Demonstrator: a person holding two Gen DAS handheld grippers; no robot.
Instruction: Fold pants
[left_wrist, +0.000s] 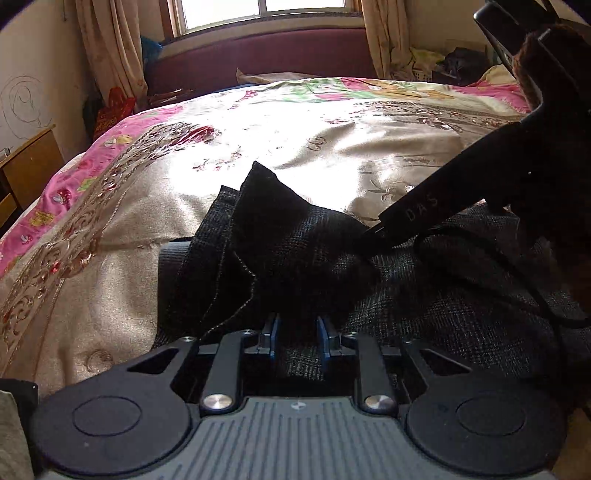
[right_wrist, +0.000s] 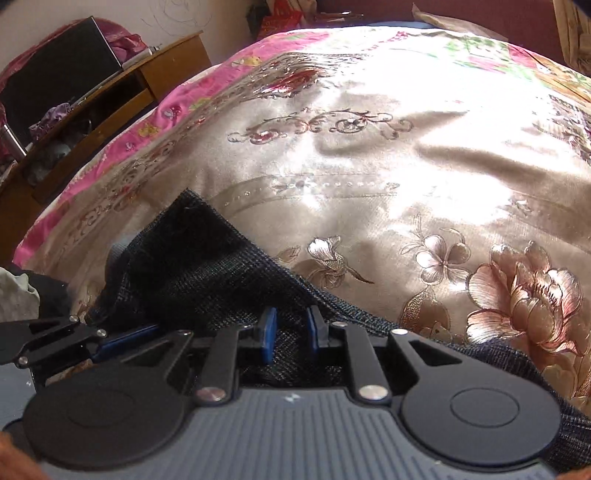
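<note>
Pants (left_wrist: 295, 251): dark checked woven cloth, coarse-looking, with a stitched seam along one edge; lay bunched on the near part of the bed, one pointed corner standing up toward the window; a fold ran back between both grippers' pads
Bedspread (left_wrist: 155, 192): glossy champagne satin, embroidered with scrolls and large peony-like flowers; pink printed border along the left side; gentle wrinkles, bright where sun fell
Headboard (left_wrist: 258, 55): padded, maroon, below the window; beige curtains hung at either side
Wooden desk (right_wrist: 155, 74): orange-brown, beside the bed; cluttered shelf beneath
Left gripper (left_wrist: 296, 338): black frame with blue pads, angled down over the pants; jaws narrowly apart with cloth filling the gap; pinch not certain
Right gripper (right_wrist: 289, 334): same build, tilted down at the pants' edge; jaws nearly together on a cloth fold; seen from the left camera as a black finger reaching in from the right
</note>
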